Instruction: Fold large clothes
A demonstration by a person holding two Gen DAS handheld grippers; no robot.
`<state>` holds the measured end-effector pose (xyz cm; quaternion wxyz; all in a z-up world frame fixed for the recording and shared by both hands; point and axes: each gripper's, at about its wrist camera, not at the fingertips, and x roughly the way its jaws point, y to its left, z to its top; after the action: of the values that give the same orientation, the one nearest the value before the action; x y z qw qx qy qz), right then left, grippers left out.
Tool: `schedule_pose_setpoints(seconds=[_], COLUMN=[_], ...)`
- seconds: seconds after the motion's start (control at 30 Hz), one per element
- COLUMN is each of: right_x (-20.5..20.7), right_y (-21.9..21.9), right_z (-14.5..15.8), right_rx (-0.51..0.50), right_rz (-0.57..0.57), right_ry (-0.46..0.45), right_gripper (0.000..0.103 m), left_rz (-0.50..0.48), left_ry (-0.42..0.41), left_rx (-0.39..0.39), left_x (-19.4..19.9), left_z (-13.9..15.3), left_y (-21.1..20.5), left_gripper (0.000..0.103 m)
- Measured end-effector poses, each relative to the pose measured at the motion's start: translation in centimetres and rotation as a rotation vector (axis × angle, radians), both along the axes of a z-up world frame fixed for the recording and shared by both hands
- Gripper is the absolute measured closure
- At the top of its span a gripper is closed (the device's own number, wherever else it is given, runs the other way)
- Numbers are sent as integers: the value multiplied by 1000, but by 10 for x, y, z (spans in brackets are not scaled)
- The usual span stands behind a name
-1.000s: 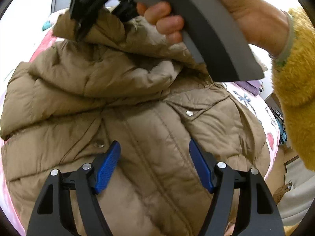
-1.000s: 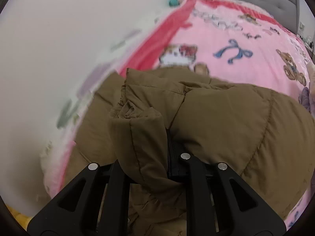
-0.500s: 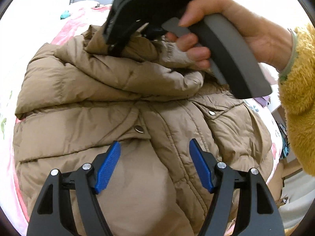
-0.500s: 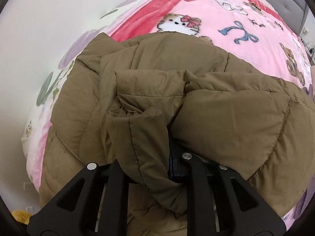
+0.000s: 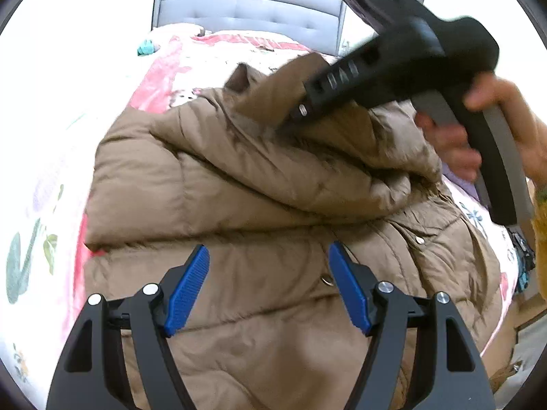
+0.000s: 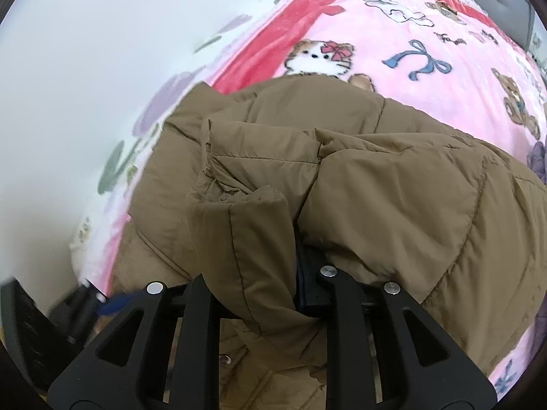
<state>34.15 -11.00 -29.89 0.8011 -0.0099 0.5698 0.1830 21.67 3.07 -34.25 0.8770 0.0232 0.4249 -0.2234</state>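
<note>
Between the right gripper's [image 6: 270,283] fingers sits a fold of the brown jacket [image 5: 273,205], a padded flap that looks like a sleeve end or collar. The jaws are narrow and opening at this moment, with the cloth between them and, as far as I can see, pressed by the pads. From the other side the right gripper [image 5: 290,116] shows blurred above the jacket's upper fold, a hand [image 5: 495,130] on its handle.

The left gripper [image 5: 268,287] stands wide, its blue pads [image 5: 186,290] apart with nothing between them, hovering over the jacket's front near the snaps [image 5: 326,280].

The jacket lies spread on the pink blanket [image 6: 427,51] of the bed, its top part doubled over the body; a grey headboard [image 5: 246,10] stands beyond.

What could go wrong, to my eye: the flap is thick and springy, so as the right jaws let go it may puff back up or roll off the body and undo the fold. If the gripper lifts away while a pad drags on the slick cloth, the whole top layer could slide with it. The left gripper holds nothing down, so nothing checks that slip. The jacket also sits near the bed's edge on the left, where a loose part could spill over.
</note>
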Motion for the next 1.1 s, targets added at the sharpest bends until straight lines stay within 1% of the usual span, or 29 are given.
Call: schedule_pose_setpoints(seconds=[0.1, 0.2, 0.27, 0.37, 0.47, 0.57, 0.6, 0.67, 0.7, 0.77, 0.8, 0.83, 0.9, 0.93, 0.97, 1.0, 1.07, 1.1], right_x=[-4, -4, -6, -11, -18, -30, -36, -47, -52, -57, -58, -60, -64, -65, -67, -68, -71, -72], right_y=[4, 6, 6, 0, -2, -3, -3, -1, -1, -4, -4, -4, -4, -2, -2, -1, 3, 5], right_z=[-4, -7, -3, 10, 22, 33, 34, 34, 31, 25, 21, 18, 15, 14, 13, 12, 8, 6], right_rx=[-29, -41, -38, -4, -29, -60, -73, -104, -112, -112, -116, -123, -127, -129, -134, -140, -167, -174], right_rz=[-4, -3, 3, -15, -25, -18, -5, 34, 51, 69, 79, 90, 99, 99, 99, 99, 106, 108], right_ry=[-30, -30, -50, -85, -121, -175, -202, -251, -263, -270, -273, -286, -309, -316, -328, -337, -342, -345], right_gripper=[84, 84, 84, 83, 79, 72, 68, 65, 65, 65, 65, 65, 65, 65, 65, 65, 64, 64], left_rz=[13, 31, 46, 67, 79, 78, 71, 35, 0, -43, -63, -73, -99, -119, -134, -160, -205, -214], left_ry=[-9, -6, 5, 14, 14, 3, -5, -12, -12, -22, -18, 2, 69, 128, 168, 240, 341, 372], left_rx=[1, 1, -5, -9, -10, -20, -29, -96, -155, -219, -280, -320, -405, -433, -438, -439, -441, -457], left_x=[1, -2, -4, -6, -7, -5, -2, 12, 23, 41, 55, 65, 91, 109, 119, 133, 150, 156], left_z=[5, 7, 8, 8, 10, 16, 18, 27, 33, 43, 50, 52, 53, 49, 46, 37, 26, 22], left_y=[2, 5, 9, 11, 12, 10, 10, 13, 16, 22, 28, 31, 38, 39, 39, 35, 25, 21], left_gripper=[31, 32, 32, 32, 31, 32, 32, 32, 32, 32, 32, 32, 31, 31, 31, 31, 31, 31])
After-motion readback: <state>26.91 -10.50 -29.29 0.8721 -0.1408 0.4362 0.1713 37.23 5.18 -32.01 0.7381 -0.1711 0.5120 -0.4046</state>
